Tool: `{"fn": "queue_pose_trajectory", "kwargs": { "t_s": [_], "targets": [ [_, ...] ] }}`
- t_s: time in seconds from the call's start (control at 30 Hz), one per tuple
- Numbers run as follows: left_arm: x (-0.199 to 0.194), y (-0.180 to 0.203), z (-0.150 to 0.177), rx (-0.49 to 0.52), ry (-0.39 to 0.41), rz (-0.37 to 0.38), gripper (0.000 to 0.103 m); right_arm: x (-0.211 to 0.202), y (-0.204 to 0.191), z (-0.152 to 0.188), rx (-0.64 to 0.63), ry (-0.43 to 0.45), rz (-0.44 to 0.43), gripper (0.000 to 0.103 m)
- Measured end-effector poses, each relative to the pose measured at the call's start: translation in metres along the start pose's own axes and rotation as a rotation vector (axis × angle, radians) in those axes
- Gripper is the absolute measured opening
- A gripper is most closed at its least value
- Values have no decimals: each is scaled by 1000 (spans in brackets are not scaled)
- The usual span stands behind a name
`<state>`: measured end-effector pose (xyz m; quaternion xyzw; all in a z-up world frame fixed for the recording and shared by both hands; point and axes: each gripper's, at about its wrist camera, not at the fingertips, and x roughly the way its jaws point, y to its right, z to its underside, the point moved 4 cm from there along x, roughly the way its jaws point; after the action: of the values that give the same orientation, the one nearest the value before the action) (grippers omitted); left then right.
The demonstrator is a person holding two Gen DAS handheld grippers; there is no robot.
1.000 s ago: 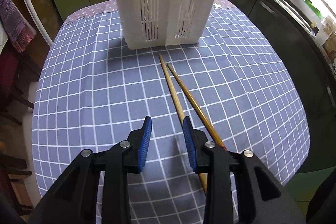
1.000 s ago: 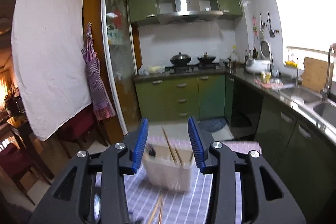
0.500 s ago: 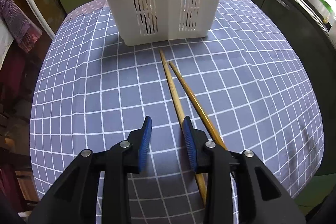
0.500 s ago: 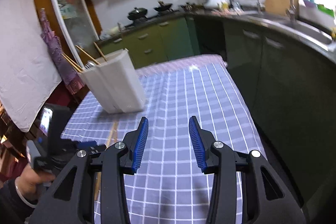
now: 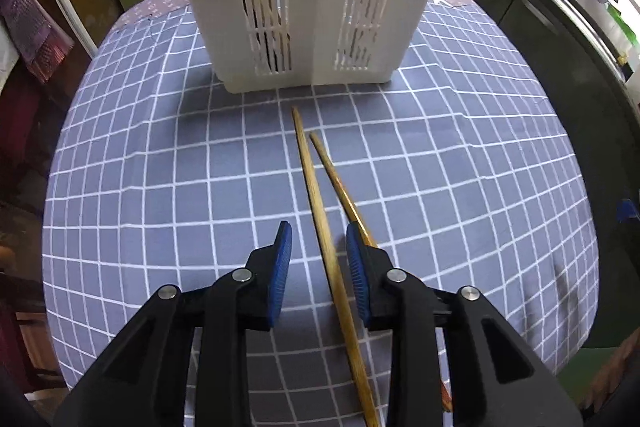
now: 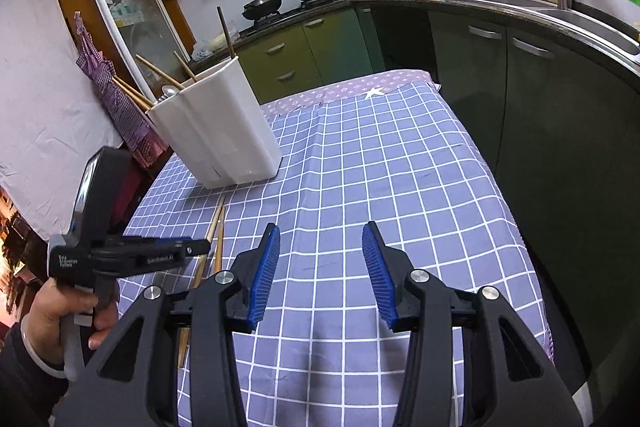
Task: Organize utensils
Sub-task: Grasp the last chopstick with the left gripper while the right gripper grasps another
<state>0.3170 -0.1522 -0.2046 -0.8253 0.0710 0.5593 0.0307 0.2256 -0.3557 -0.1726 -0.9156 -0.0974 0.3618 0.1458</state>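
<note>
Chopsticks (image 5: 320, 203) lie as a pair on the blue checked tablecloth (image 5: 160, 167), in front of the white slotted utensil holder (image 5: 312, 7). Their long axes run from the near edge of the table toward the holder, thin tips pointing at its base and stopping just short of it, not touching. The two converge toward the tips and spread apart nearer the camera.

From the left wrist view, the left gripper (image 5: 318, 247) hangs low over the cloth with its blue pads spread apart; one chopstick (image 5: 332, 275) passes between the fingers without either pad pressing on it, while the other chopstick (image 5: 340, 187) disappears under the right-hand finger. This view cuts off the holder's top.

That top shows only from the right wrist view: several chopsticks (image 6: 160, 75) and what looks like a metal spoon (image 6: 168, 93) stand inside the holder (image 6: 224, 131), leaning outward. The same view shows the left gripper (image 6: 196, 247) from the side, held in a hand (image 6: 68, 311), with the pair on the cloth (image 6: 214, 227) beneath its tip. The right gripper (image 6: 320, 259) is well apart from the chopsticks, hovering over bare tablecloth (image 6: 380, 167) with its fingers wide and nothing between them. Behind the table, green cabinets (image 6: 296, 43) and a sink (image 6: 580, 11) line the kitchen wall.
</note>
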Motion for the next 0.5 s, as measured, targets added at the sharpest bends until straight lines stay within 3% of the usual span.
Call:
{"fn": "queue_pose_trajectory", "kwargs": {
  "t_s": [0.1, 0.23, 0.33, 0.5],
  "targets": [
    [10, -5, -3, -12, -40, 7, 23, 0, 1, -1, 7, -1, 0, 43],
    [13, -6, -8, -7, -31, -12, 21, 1, -1, -1, -1, -8, 3, 43],
    [14, -4, -10, 2, -22, -19, 9, 3, -3, 0, -14, -20, 9, 43],
    [14, -13, -16, -5, -7, -3, 7, 10, -7, -1, -48, -59, 23, 48]
  ]
}}
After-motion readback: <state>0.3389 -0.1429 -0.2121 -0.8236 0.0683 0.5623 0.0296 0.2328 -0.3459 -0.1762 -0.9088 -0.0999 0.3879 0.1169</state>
